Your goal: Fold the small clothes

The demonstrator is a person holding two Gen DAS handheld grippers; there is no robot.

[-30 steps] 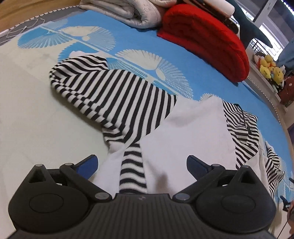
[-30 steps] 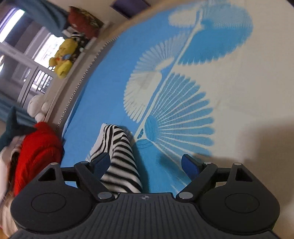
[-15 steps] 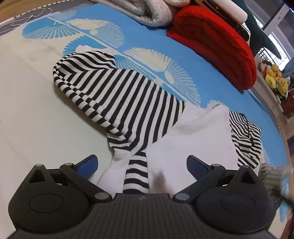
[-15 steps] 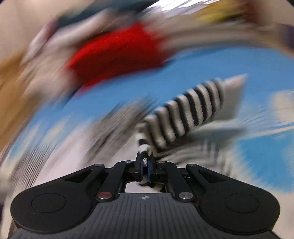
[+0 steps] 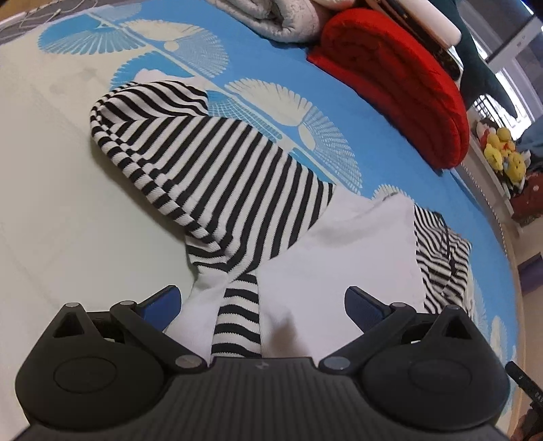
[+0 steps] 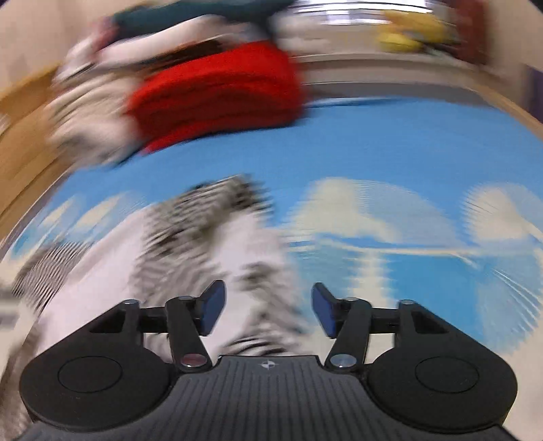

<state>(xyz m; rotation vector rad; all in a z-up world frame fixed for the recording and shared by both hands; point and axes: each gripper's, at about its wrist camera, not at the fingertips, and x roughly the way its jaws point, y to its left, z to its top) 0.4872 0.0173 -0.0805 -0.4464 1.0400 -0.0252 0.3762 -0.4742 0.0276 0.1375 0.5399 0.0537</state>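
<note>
A small white garment with black-and-white striped hood and sleeves (image 5: 224, 183) lies on the blue and cream patterned mat (image 5: 51, 210). Its striped hood spreads to the upper left and a striped sleeve (image 5: 441, 257) lies folded onto the white body at the right. My left gripper (image 5: 261, 302) is open, low over the neck, with a striped strip between its fingers. My right gripper (image 6: 264, 305) is open above the garment's blurred striped sleeve (image 6: 210, 230).
A folded red blanket (image 5: 400, 78) and a grey quilt (image 5: 271, 17) lie at the mat's far edge. Yellow plush toys (image 5: 502, 152) sit on a ledge at the right. The right wrist view is motion-blurred.
My right gripper shut on the striped sleeve, swung it over onto the garment, and has now opened and let it go. My left gripper stayed open and crept slightly forward.
</note>
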